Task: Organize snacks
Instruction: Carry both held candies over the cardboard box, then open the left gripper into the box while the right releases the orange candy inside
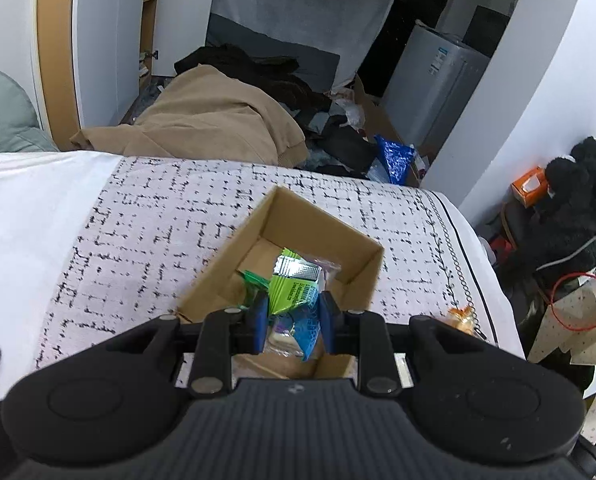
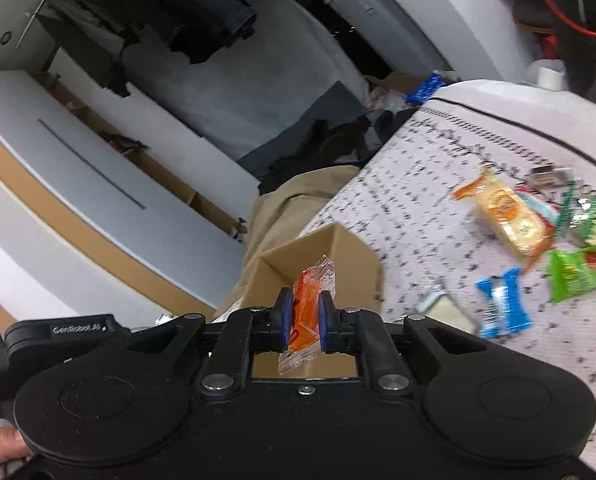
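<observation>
Snacks lie loose on the bed right of the box (image 2: 322, 256); right gripper (image 2: 302, 316) jaws pinch an orange packet (image 2: 312, 292) above it, left gripper (image 1: 291, 316) jaws narrow, apparently empty; slippery wrapper may slip, missing box.

The left wrist view looks steeply down from close above the open cardboard box (image 1: 318, 236), which fills the lower centre of the frame, with the patterned bedspread (image 1: 145, 216) around it. The right wrist view is rolled sideways, so the bedspread slopes across the right half. Both views share the box and bedspread.
</observation>
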Action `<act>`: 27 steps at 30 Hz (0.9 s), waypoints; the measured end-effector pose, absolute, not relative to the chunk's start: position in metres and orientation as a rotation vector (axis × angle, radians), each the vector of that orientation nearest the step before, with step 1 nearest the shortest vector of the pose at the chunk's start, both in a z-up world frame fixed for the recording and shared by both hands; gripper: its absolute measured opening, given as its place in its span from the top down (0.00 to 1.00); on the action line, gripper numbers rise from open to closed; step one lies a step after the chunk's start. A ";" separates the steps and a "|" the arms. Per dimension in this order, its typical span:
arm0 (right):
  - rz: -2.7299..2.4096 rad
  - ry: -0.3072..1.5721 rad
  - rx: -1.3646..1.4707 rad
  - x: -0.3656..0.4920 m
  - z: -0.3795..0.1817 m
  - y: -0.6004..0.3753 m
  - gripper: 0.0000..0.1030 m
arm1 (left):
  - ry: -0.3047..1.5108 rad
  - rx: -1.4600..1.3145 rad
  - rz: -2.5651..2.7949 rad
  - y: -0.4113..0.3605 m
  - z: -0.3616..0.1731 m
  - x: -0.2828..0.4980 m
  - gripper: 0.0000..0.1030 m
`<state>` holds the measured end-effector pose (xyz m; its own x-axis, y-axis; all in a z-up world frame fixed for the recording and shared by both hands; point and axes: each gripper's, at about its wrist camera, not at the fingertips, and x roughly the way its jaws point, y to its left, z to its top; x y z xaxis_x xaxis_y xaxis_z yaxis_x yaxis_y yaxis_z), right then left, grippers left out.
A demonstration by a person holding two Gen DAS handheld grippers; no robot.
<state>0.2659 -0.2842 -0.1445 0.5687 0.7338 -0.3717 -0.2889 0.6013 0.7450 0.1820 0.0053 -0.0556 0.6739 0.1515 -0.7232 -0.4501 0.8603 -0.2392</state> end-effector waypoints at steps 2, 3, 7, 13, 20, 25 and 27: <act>0.674 0.739 0.671 0.266 -0.146 -0.274 0.87 | 0.760 -0.426 0.354 0.012 -0.059 0.183 0.75; 0.683 0.741 0.664 0.266 -0.146 -0.268 0.87 | 0.762 -0.433 0.358 0.016 -0.061 0.184 0.75; 0.703 0.742 0.647 0.265 -0.148 -0.251 0.87 | 0.783 -0.459 0.366 0.031 -0.073 0.190 0.75; 0.698 0.766 0.627 0.271 -0.152 -0.234 0.87 | 0.812 -0.478 0.355 0.045 -0.089 0.203 0.75; 0.691 0.776 0.622 0.278 -0.156 -0.225 0.87 | 0.873 -0.513 0.340 0.055 -0.109 0.217 0.74; 0.713 0.780 0.607 0.281 -0.157 -0.217 0.86 | 0.894 -0.511 0.354 0.063 -0.111 0.223 0.72; 0.719 0.797 0.603 0.282 -0.157 -0.215 0.75 | 0.901 -0.504 0.354 0.063 -0.111 0.224 0.70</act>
